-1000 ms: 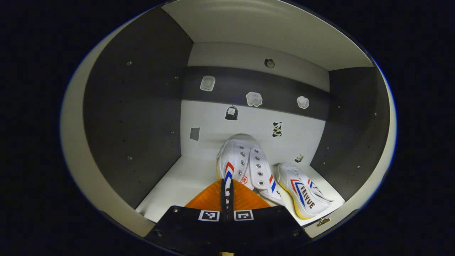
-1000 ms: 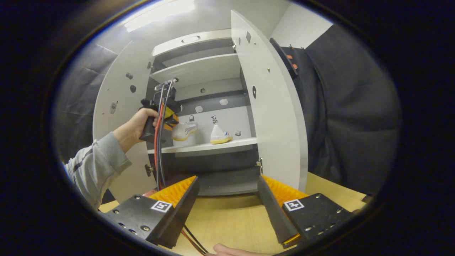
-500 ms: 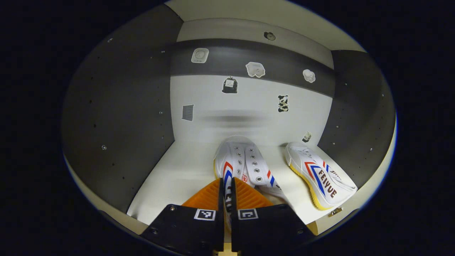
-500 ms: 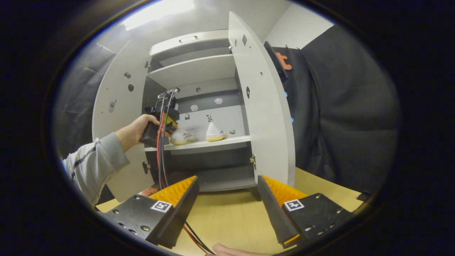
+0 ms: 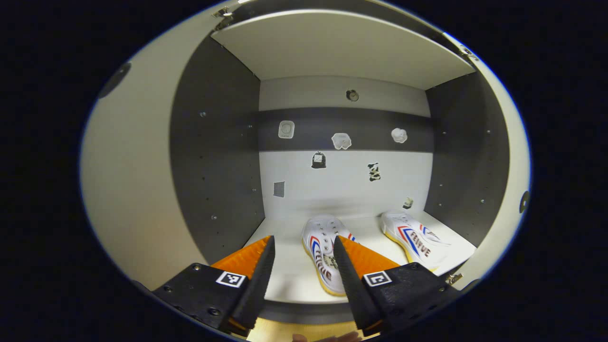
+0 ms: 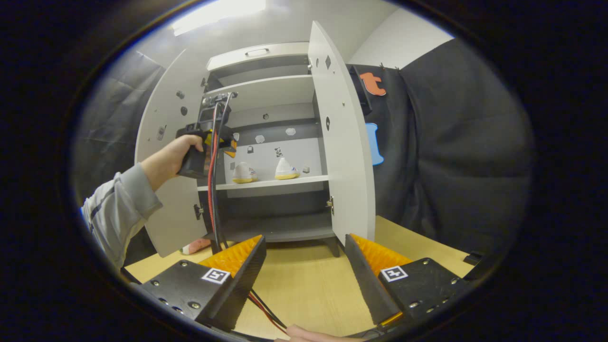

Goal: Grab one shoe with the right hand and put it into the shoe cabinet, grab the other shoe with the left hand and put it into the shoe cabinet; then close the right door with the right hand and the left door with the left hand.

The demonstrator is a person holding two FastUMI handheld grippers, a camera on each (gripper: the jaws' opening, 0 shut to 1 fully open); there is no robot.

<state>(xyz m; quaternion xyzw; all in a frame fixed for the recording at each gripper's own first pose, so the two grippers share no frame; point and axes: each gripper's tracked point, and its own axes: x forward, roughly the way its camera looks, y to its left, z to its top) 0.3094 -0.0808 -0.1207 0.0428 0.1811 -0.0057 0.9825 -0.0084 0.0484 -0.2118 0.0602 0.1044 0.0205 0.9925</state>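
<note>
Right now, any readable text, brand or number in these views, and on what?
"FEIYUE": side of the right-hand shoe; small, so a likely reading.
Side lettering on the other shoe: partly behind the left tongs, unreadable.
Too small to read: stickers on the cabinet back wall.
No words: square markers on the tongs, coded patterns.

A recording booth is showing here: black cloth is draping behind a shoe cabinet standing on a wooden table
</note>
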